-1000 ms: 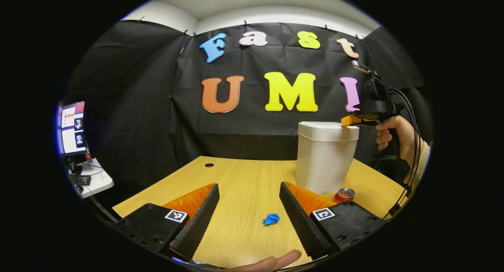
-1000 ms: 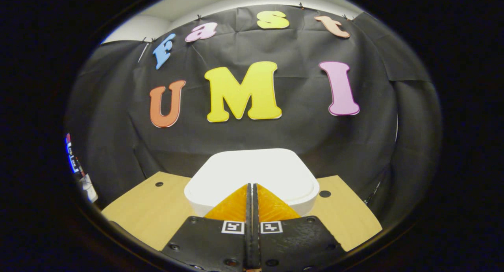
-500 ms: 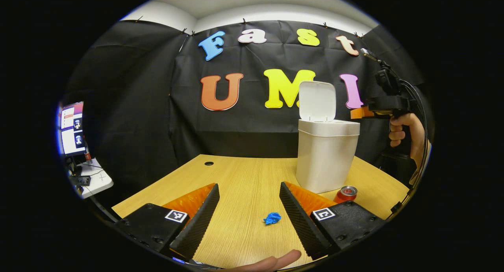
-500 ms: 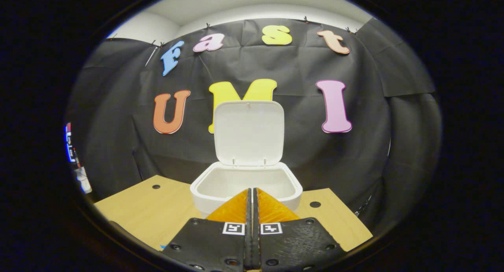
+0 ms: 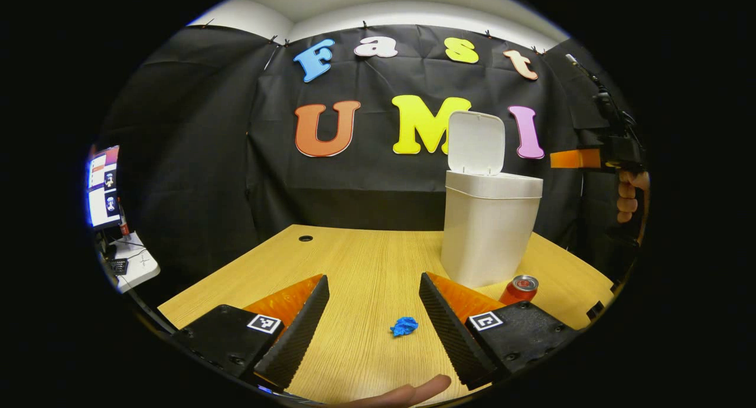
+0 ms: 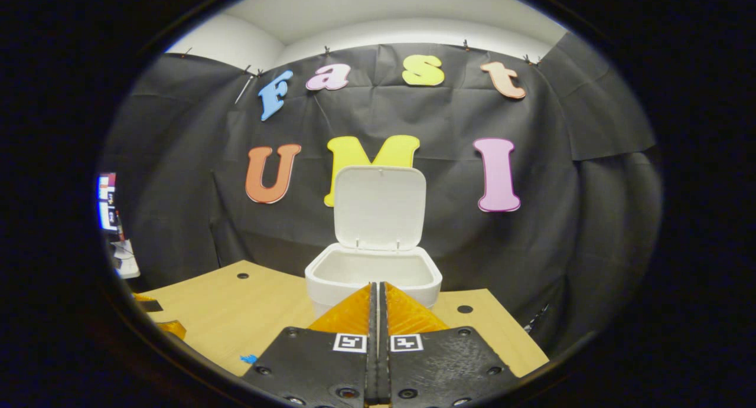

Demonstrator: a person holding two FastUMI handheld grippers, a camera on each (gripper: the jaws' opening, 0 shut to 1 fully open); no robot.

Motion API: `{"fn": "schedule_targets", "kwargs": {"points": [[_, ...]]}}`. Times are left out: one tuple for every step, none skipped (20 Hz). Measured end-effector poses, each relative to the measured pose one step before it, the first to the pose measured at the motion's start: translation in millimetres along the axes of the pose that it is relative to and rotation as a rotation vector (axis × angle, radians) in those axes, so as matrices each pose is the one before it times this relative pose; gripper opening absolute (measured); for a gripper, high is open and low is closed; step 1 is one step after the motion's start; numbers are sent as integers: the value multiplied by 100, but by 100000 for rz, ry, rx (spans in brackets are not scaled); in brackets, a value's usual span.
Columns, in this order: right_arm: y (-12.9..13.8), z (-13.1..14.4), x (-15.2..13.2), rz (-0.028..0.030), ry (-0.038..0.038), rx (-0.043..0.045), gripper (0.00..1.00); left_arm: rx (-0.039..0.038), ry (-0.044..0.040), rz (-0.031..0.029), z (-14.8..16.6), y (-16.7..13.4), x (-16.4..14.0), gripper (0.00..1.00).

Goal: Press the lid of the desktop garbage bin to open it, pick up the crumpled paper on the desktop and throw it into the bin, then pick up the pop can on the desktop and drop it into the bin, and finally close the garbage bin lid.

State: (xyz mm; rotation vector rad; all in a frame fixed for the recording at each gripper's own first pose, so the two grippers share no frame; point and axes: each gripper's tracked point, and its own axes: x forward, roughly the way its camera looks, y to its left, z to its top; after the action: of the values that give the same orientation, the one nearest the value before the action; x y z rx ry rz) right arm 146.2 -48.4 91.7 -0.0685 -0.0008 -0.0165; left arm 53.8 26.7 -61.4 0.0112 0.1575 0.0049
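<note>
The garbage bin stands upright at the desk's far right, lid raised vertical; judge it rigid. The pop can, upright beside its base, should be light and dent-prone: grip mid-wall. The crumpled paper, soft and axisless, lies between your spread left gripper fingers. Right gripper jaws are pressed together, empty.
</note>
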Motion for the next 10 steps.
{"fn": "schedule_targets", "kwargs": {"points": [[21,-508,-735,11,-524,-1168,17,801,-488,-140,-136,-97,425,99],[-13,-447,-835,-197,-222,-1041,35,897,-601,-227,-147,-130,575,99],[-63,-303,-760,-689,-680,-829,48,950,411,-334,-491,-93,681,99],[331,-383,-677,521,-307,21,50,244,2168,-71,-958,93,868,99],[411,-390,-543,1179,69,185,59,-404,2329,-302,-864,-68,670,99],[696,-299,-667,2632,-951,-271,65,-882,2504,-1026,-944,-290,616,99],[522,-157,-398,2080,-807,-789,77,-1124,2706,-927,-996,-225,618,99],[30,-556,-395,1296,235,-831,82,-790,2833,-89,-922,42,640,99],[55,-347,-398,410,93,-705,97,31,1988,1486,-746,263,608,99],[-157,-406,-380,44,85,261,95,-202,617,487,-325,79,583,99]]}}
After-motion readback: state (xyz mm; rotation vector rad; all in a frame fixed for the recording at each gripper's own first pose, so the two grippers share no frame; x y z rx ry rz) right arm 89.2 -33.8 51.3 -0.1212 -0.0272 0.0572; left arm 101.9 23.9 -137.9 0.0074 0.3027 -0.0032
